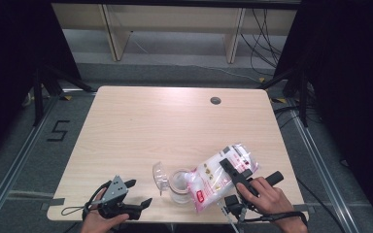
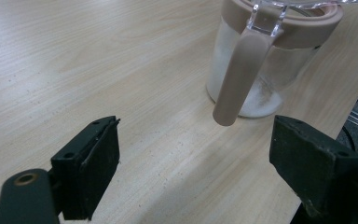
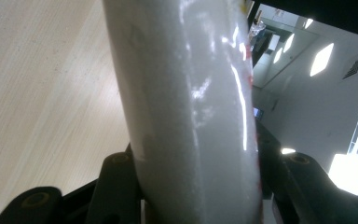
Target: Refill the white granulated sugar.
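The right gripper (image 1: 229, 171) is clamped across the middle of a clear plastic bag of white powder with red print (image 1: 222, 175), its jaws pressing the bag's sides in the right gripper view, where the glossy white bag (image 3: 191, 107) rises straight up between them. In the high view the bag is tilted with its lower end over the mouth of a round clear glass jar with a beige plastic collar and handle (image 1: 178, 185), which stands near the front edge of the pale wooden table (image 1: 165, 121), its transparent hinged lid (image 1: 158, 175) flipped up on the left side. The left gripper (image 1: 137, 194) rests near the table's front left corner, well apart from the jar, its jaws spread wide with nothing between them; its own view looks across bare wood at the jar (image 2: 265, 60), which already holds a low layer of white powder. The work in hand looks like pouring powder from bag to jar. The main risk is spillage: the bag is soft and gripped only at mid-body, so its mouth could sag or swing off the rim and scatter powder on the table. Nothing steadies the jar, so a push from the bag could slide or tip it toward the near edge. A tighter squeeze might also burst out powder in a sudden rush.
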`<action>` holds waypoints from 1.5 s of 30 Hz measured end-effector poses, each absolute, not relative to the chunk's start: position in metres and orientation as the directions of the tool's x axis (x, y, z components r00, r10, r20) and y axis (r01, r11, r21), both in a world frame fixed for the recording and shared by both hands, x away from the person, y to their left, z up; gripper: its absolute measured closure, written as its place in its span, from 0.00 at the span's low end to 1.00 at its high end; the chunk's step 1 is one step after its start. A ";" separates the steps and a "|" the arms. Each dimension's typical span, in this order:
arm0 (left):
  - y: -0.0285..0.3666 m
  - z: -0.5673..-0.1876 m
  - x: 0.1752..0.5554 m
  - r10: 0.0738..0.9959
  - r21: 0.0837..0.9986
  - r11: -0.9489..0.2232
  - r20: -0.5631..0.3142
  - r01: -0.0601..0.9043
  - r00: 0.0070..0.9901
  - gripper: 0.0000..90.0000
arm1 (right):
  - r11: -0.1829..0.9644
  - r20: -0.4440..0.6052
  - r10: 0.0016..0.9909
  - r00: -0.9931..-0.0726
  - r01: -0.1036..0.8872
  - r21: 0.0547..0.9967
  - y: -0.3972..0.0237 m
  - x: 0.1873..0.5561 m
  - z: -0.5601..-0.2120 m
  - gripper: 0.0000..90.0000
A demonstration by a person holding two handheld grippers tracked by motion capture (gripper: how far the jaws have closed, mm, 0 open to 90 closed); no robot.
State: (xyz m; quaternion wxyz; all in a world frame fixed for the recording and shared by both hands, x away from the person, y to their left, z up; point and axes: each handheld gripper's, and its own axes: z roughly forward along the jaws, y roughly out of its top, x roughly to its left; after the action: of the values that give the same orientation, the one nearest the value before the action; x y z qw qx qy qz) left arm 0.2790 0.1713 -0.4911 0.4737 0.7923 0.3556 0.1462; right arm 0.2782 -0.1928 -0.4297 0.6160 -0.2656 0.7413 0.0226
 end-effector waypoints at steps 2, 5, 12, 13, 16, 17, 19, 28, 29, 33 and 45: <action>0.171 -0.491 0.279 0.702 0.855 -0.298 -0.106 0.425 0.704 0.18 | 0.856 -0.925 -0.366 -0.098 -0.425 -0.293 -0.193 0.279 -0.430 0.65; 0.173 -0.490 0.280 0.699 0.853 -0.315 -0.088 0.417 0.710 0.18 | 0.855 -0.925 -0.368 -0.098 -0.425 -0.295 -0.193 0.278 -0.429 0.65; 0.174 -0.490 0.281 0.693 0.855 -0.322 -0.078 0.405 0.716 0.18 | 0.853 -0.923 -0.374 -0.094 -0.426 -0.302 -0.193 0.279 -0.428 0.65; 0.173 -0.491 0.279 0.702 0.854 -0.302 -0.102 0.424 0.705 0.18 | 0.852 -0.923 -0.374 -0.094 -0.427 -0.302 -0.193 0.279 -0.428 0.65; 0.173 -0.491 0.280 0.696 0.855 -0.312 -0.091 0.414 0.712 0.18 | 0.852 -0.922 -0.375 -0.092 -0.427 -0.304 -0.193 0.279 -0.428 0.65; 0.174 -0.490 0.281 0.691 0.856 -0.321 -0.079 0.404 0.718 0.18 | 0.852 -0.922 -0.375 -0.092 -0.426 -0.304 -0.193 0.278 -0.428 0.65; 0.174 -0.490 0.281 0.693 0.856 -0.321 -0.080 0.406 0.716 0.18 | 0.852 -0.922 -0.377 -0.092 -0.425 -0.306 -0.193 0.278 -0.428 0.65; 0.174 -0.490 0.281 0.692 0.856 -0.319 -0.083 0.406 0.717 0.18 | 0.853 -0.919 -0.383 -0.098 -0.420 -0.311 -0.192 0.278 -0.427 0.65; 0.174 -0.490 0.281 0.692 0.857 -0.318 -0.083 0.406 0.717 0.18 | 0.852 -0.918 -0.384 -0.097 -0.420 -0.312 -0.192 0.278 -0.427 0.65; 0.174 -0.490 0.280 0.693 0.856 -0.316 -0.085 0.408 0.716 0.18 | 0.851 -0.918 -0.385 -0.095 -0.421 -0.313 -0.192 0.277 -0.427 0.65; 0.173 -0.491 0.280 0.699 0.856 -0.300 -0.103 0.422 0.707 0.18 | 0.858 -0.927 -0.361 -0.102 -0.425 -0.287 -0.194 0.278 -0.428 0.66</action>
State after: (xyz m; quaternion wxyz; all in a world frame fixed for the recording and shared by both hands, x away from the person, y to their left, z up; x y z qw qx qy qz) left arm 0.2795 0.1732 -0.4906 0.4742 0.7930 0.3534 0.1465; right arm 0.2778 -0.1940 -0.4283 0.6153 -0.2649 0.7420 0.0261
